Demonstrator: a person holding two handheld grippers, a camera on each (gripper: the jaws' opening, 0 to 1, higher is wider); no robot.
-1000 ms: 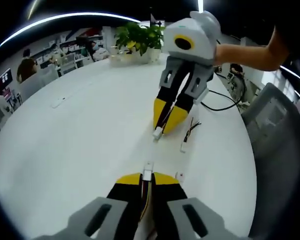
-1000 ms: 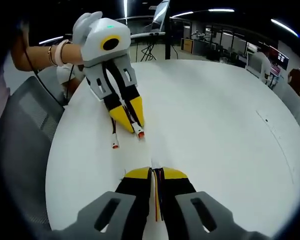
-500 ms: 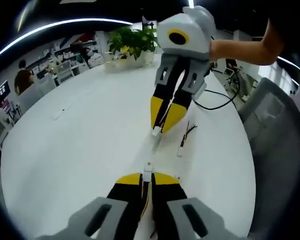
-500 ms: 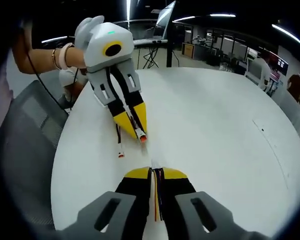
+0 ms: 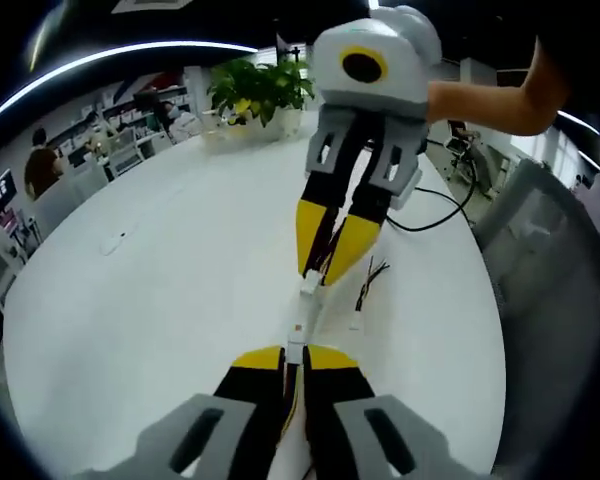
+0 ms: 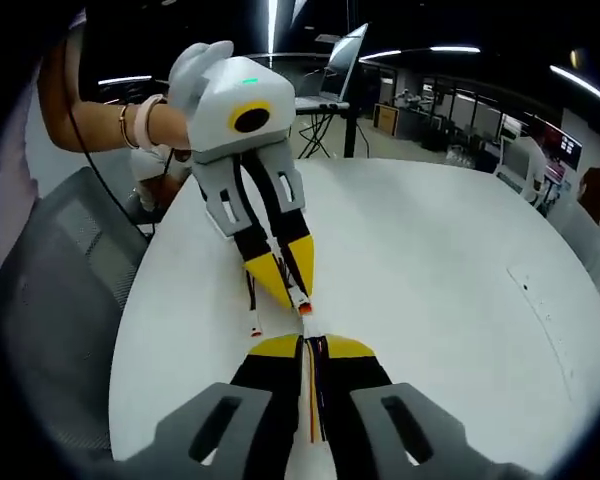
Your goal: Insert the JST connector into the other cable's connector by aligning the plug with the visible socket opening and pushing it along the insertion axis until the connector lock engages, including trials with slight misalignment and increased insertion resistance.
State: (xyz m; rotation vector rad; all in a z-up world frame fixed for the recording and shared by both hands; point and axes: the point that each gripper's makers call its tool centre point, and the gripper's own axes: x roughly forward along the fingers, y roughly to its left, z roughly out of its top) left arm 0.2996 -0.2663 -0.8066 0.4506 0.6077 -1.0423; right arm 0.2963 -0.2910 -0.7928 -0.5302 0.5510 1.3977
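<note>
The left claw (image 5: 293,352) is clenched on a wired white connector (image 5: 295,349) at its yellow tips. Facing it, the right claw (image 5: 323,268) grips the mating connector (image 5: 308,287) on its own cable. The two housings sit nose to nose above the white counter (image 5: 160,280), touching or nearly so; engagement cannot be judged. A slight tilt could jam the plug, and pushing harder might slip a connector back through its claw. A spare connector (image 6: 255,331) lies just beside.

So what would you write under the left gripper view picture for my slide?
Two tools bring white cable connectors tip to tip over a white table.
</note>
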